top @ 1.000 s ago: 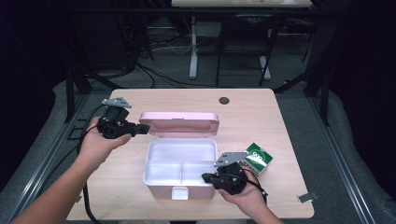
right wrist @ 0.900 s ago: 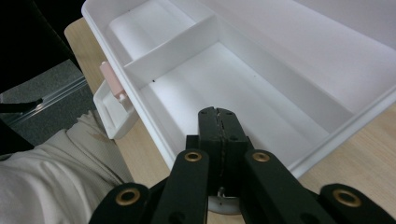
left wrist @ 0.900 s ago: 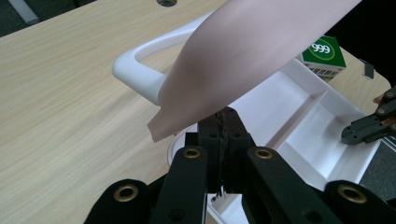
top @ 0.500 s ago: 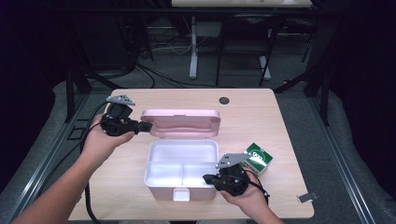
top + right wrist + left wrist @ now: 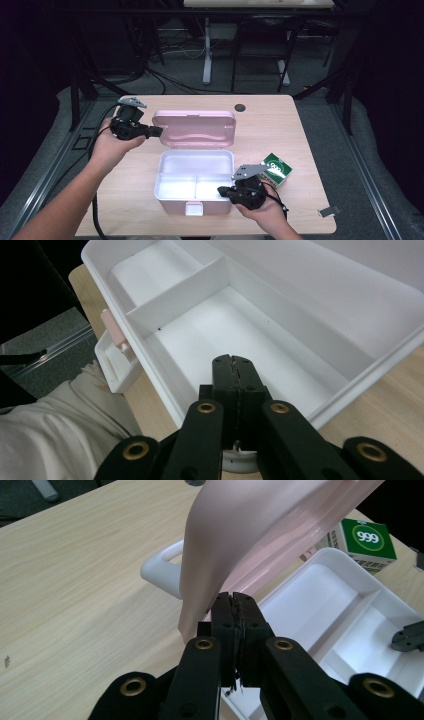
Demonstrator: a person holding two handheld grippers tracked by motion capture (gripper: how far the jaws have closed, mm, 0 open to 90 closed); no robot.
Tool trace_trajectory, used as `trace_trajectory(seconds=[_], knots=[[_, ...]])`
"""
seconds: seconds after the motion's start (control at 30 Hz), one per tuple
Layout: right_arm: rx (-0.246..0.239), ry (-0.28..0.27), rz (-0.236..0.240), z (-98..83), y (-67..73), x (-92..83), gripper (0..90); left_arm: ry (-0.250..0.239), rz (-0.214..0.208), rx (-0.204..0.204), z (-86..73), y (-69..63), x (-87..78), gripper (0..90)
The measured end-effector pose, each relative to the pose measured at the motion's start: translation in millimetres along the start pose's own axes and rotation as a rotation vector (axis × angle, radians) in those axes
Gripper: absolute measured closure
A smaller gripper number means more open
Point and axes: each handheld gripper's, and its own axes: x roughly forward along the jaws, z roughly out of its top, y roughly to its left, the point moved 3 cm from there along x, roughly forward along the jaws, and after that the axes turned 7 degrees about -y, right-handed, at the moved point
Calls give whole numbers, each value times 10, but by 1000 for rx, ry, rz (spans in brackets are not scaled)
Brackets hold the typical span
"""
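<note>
Holding a pink lid (image 5: pixel 194 128) up at its left end with the left claw (image 5: pixel 156 132), while the right claw (image 5: pixel 223 190) rests at the white box (image 5: pixel 170 172).

Both claws have their jaws pressed together with nothing between them. In the left gripper view the left claw's tips sit against the lower corner of the raised lid, beside the white handle (image 5: pixel 161 571). The box stands open in the middle of the wooden counter (image 5: pixel 300 125), its lid tilted upright behind it, a pink latch (image 5: pixel 194 208) on the near wall. In the right gripper view the right claw hangs over the box's near right rim, above the larger compartment (image 5: pixel 240 335). A green carton (image 5: pixel 276 169) marked 999 stands just right of the box, near the right hand (image 5: pixel 262 212).
</note>
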Motion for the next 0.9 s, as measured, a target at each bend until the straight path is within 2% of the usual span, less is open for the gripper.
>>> trace_trajectory(seconds=[0.2,0.3,0.47,0.63,0.77,0.8,0.9], knots=[[6,-19,-2,-4,-3,9,900,35,42,0,48,49,61,870],[7,-21,-1,-3,-3,9,900,70,64,16,50,66,102,852],[2,-9,-7,3,1,11,900,100,55,22,34,80,105,823],[-7,8,-15,15,4,17,900,146,43,48,0,80,79,786],[-13,16,-11,19,7,19,900,162,38,54,-25,88,51,763],[-21,34,-21,21,9,9,900,167,39,55,-34,92,49,757],[-35,35,-31,21,17,10,900,176,42,56,-56,106,42,745]])
